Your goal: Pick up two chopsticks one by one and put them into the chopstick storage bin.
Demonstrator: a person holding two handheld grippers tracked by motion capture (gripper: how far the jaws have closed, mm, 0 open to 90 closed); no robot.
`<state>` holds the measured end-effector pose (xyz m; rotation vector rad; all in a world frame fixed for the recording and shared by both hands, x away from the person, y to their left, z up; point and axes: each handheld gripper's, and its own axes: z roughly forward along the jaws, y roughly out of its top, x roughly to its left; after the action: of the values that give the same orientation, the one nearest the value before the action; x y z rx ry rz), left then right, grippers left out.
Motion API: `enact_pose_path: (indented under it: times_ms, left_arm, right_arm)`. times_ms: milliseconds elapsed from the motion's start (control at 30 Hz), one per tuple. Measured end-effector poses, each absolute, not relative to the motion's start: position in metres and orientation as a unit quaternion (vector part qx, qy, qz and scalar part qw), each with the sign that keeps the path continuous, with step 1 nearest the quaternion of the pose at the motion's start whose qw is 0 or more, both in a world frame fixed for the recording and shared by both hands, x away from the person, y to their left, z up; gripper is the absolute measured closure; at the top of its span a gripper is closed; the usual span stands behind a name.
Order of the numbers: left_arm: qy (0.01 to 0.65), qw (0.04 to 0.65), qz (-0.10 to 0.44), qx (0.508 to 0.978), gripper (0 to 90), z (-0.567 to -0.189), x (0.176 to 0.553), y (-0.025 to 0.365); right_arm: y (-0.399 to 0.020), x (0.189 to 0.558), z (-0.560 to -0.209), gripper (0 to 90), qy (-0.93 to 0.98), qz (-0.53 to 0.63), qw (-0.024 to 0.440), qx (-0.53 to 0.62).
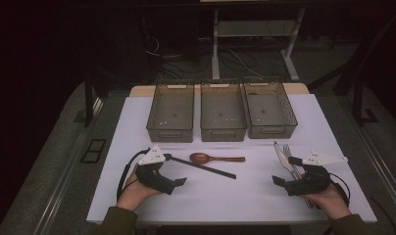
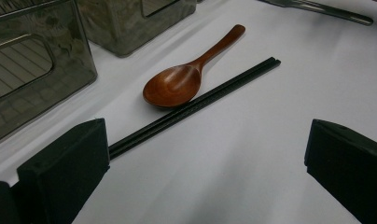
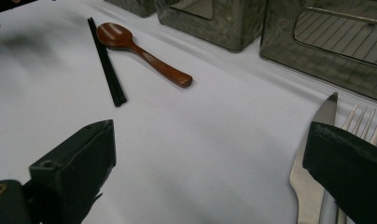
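Left gripper [image 1: 180,181]: spread, empty, beside chopsticks [image 1: 201,166] and wooden spoon [image 1: 213,157] mid-surface; right gripper [image 1: 278,180]: spread, empty, over knife [image 1: 283,158] and fork [image 1: 290,155] at right.

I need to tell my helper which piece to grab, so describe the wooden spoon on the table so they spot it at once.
Find the three bins at the back of the white table; the spoon lies just in front of the middle one. It sits beside the black chopsticks, its bowl toward the left tongs. It is the sole brown, wooden piece.
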<state>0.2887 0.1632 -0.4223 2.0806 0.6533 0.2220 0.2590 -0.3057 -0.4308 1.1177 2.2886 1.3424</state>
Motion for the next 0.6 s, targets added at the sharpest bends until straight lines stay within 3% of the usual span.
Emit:
enact_pose_path:
  times_ms: [600]
  left_arm:
    - [0.274,0.459,0.108,0.838,1.0,-0.419,0.305,0.170]
  right_arm:
    - [-0.304,0.258,-0.430,2.1,0.784,0.469,0.127,0.386]
